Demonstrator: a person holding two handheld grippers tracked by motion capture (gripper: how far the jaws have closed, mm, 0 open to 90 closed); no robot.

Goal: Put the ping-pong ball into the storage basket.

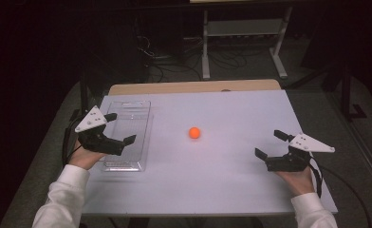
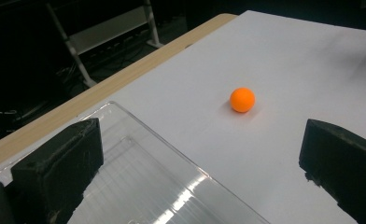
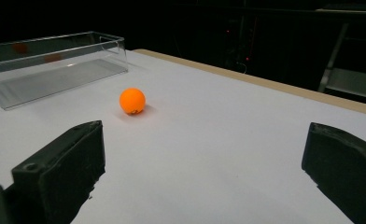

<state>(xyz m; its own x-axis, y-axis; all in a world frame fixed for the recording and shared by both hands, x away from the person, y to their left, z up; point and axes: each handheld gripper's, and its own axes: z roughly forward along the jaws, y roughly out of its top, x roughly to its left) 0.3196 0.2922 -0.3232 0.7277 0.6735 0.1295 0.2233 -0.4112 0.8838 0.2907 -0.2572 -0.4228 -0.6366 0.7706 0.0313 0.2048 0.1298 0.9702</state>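
Orange ball [image 1: 194, 132] sits alone near the centre of the white tabletop [image 1: 231, 180], touching nothing. From my high view, the clear plastic tray [image 1: 141, 107] lies at nine o'clock of the ball, well apart from it, long side running away from me. My left claw [image 1: 119, 128] hangs over the tray's near half, jaws spread wide, nothing between them. My right claw [image 1: 271, 144] hovers at about four o'clock of the ball, well apart, jaws also wide and empty. In the left gripper view the ball [image 2: 242, 100] lies ahead between the jaws, beyond the tray's edge [image 2: 172, 149]. In the right gripper view the ball [image 3: 132, 101] sits ahead toward the left jaw, tray [image 3: 55, 70] behind it.
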